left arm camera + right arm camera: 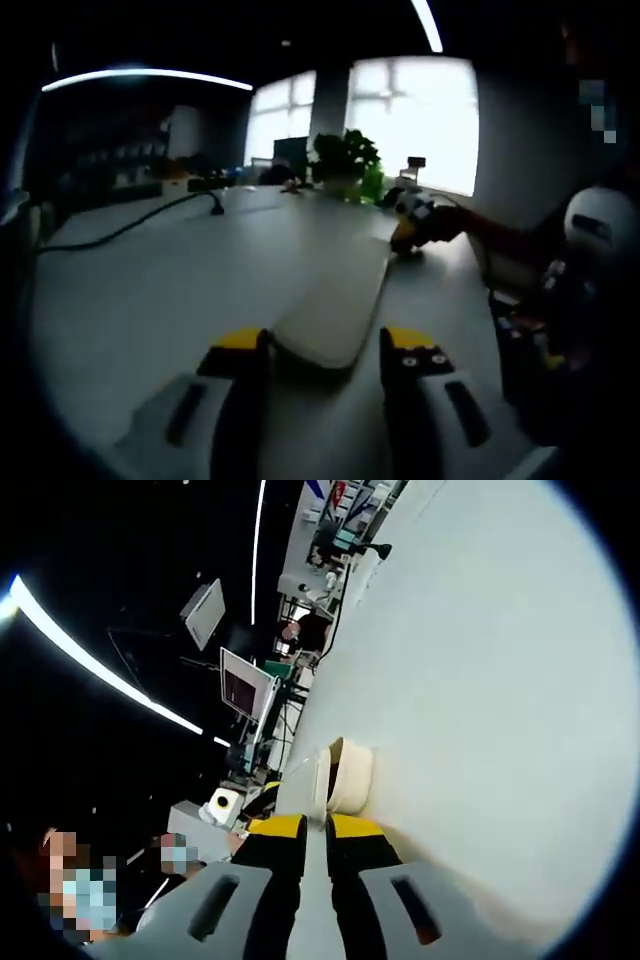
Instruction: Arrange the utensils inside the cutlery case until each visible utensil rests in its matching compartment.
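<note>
Left fingers (238,350) spread wide around the case (335,310); right fingers (282,827) pinch its edge

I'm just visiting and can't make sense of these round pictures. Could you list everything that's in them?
Case: one, pale flat, closed, lying on the table between the left gripper's jaws; its end sits at the right gripper's tips.
Table: one, light grey.
Cable: one, black, on the table's far side.
Plant: one, green, by the window.
Monitor: one, in the background beyond the table edge.
Left gripper: yellow tips, black jaws apart.
Right gripper: yellow tips nearly together, pinching the case edge.
</note>
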`<state>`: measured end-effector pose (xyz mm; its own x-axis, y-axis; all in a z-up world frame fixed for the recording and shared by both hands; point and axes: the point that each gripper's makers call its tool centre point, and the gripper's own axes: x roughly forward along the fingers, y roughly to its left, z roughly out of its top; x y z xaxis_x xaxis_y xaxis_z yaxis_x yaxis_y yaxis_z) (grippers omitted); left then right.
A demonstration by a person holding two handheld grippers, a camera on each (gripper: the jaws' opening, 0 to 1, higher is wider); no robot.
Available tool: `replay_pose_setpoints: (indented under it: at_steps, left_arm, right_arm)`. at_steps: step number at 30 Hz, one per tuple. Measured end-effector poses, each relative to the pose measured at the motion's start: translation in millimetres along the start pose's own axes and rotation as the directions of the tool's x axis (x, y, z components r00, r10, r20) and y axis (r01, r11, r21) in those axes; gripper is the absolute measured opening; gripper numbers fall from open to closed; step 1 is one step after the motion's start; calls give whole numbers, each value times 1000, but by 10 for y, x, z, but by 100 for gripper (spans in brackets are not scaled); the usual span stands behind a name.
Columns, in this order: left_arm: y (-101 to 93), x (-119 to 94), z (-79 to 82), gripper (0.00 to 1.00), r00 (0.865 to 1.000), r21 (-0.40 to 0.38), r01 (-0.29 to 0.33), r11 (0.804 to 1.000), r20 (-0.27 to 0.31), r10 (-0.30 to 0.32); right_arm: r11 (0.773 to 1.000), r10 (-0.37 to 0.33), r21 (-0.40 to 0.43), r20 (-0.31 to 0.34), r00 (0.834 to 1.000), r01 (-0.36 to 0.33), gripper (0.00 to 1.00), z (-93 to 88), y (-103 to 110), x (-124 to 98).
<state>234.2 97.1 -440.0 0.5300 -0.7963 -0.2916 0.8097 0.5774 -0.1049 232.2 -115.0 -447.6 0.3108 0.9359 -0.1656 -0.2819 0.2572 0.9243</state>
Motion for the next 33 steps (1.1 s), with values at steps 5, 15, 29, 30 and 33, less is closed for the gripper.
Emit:
replay_pose_setpoints:
  at_steps: [5, 15, 29, 30, 33]
  left_arm:
    - [22, 32, -9, 47, 1000, 37, -1, 999, -19, 2]
    - [3, 81, -41, 44, 998, 152, -8, 988, -61, 17]
    - [-28, 113, -20, 45, 989, 251, 26, 968, -150, 13]
    - [-34, 125, -26, 45, 987, 248, 33, 968, -160, 8]
    - [-29, 158, -3, 44, 986, 248, 37, 968, -166, 4]
  right_arm:
    - [1000, -1, 14, 12, 1000, 0, 6, 20, -2, -7]
    - [997, 50, 49, 83, 995, -54, 3, 117, 309, -1]
    - [971, 159, 150, 171, 972, -186, 1, 261, 518, 89]
    - [971, 159, 152, 170, 972, -185, 1, 257, 517, 92]
    - [971, 158, 151, 176, 972, -185, 2, 265, 508, 100]
